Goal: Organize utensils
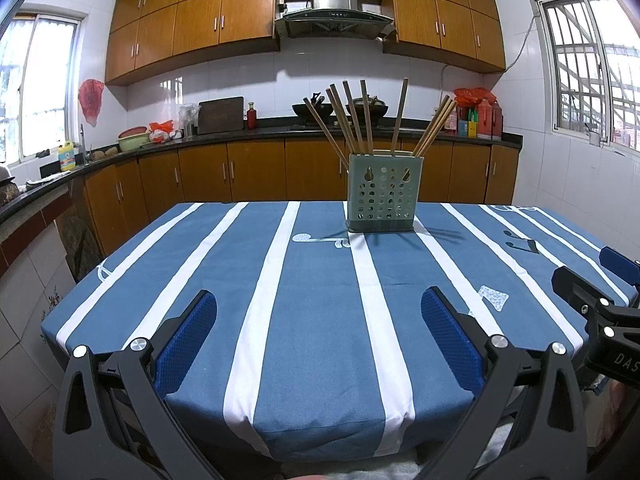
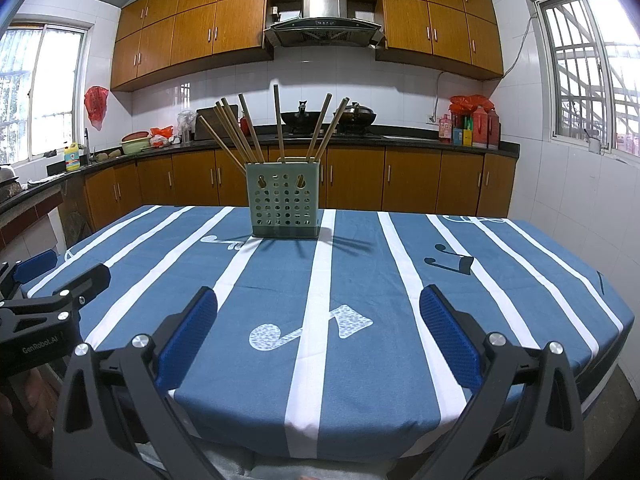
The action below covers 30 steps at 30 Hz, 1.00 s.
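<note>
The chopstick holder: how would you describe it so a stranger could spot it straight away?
Start at the table under the blue cloth with white stripes. Toward its far edge stands a pale green box, upright, its front wall punched with rows of round holes. Wooden chopsticks fan out of its top, and it is the only thing standing on the cloth.

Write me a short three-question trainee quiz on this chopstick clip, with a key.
1. True or false: the left tool is closed on a chopstick.
2. Where are the chopsticks? A) flat on the tablecloth B) upright in the holder C) in the right tool
3. Fill in: the green holder stands on the ____ tablecloth.

Key: 1 false, its fingers are spread with nothing between them, like the right tool; 2 B; 3 blue-and-white striped.
</note>
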Tool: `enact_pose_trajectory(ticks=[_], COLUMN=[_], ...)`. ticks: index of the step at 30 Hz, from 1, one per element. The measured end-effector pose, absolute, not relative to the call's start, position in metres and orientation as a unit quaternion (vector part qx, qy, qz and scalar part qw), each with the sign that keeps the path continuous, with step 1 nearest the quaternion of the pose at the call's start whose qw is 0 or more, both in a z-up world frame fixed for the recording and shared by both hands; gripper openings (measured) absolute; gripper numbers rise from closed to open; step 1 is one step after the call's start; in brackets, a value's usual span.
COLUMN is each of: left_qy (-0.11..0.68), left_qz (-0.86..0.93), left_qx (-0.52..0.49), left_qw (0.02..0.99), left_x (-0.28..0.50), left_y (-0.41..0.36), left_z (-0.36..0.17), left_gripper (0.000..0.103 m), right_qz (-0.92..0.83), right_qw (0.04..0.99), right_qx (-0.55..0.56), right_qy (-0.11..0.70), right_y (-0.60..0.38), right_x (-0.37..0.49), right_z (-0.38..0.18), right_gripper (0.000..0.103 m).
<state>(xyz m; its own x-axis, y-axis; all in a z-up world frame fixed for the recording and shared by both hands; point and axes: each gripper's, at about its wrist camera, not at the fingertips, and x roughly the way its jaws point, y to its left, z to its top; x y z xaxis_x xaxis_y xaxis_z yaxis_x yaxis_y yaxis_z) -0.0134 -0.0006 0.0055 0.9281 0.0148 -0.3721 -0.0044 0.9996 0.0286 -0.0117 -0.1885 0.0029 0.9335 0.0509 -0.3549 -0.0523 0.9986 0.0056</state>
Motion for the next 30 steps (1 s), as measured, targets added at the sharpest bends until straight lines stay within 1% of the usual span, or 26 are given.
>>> enact_pose_trajectory(ticks=[22,30], left_qy=[0.192,0.197], left_qz=[0.003,0.004], left_qx=[0.013,0.008], left_qw=[0.981,0.980], left_x=[-0.0149,-0.0171], left_y=[0.0008,0.0038], left_z=[0.0045,-0.0032], left_gripper=[0.101,0.101], right_qz=[0.026,0.026], right_qw=[0.983,0.983], right_qx=[-0.002,-0.001], right_qy=[0.181,0.181], right_y=[-0.1887,-0.1882], right_x=[-0.0114,-0.0116], right_z=[0.0045,0.0041], right_gripper=[0.099,0.099])
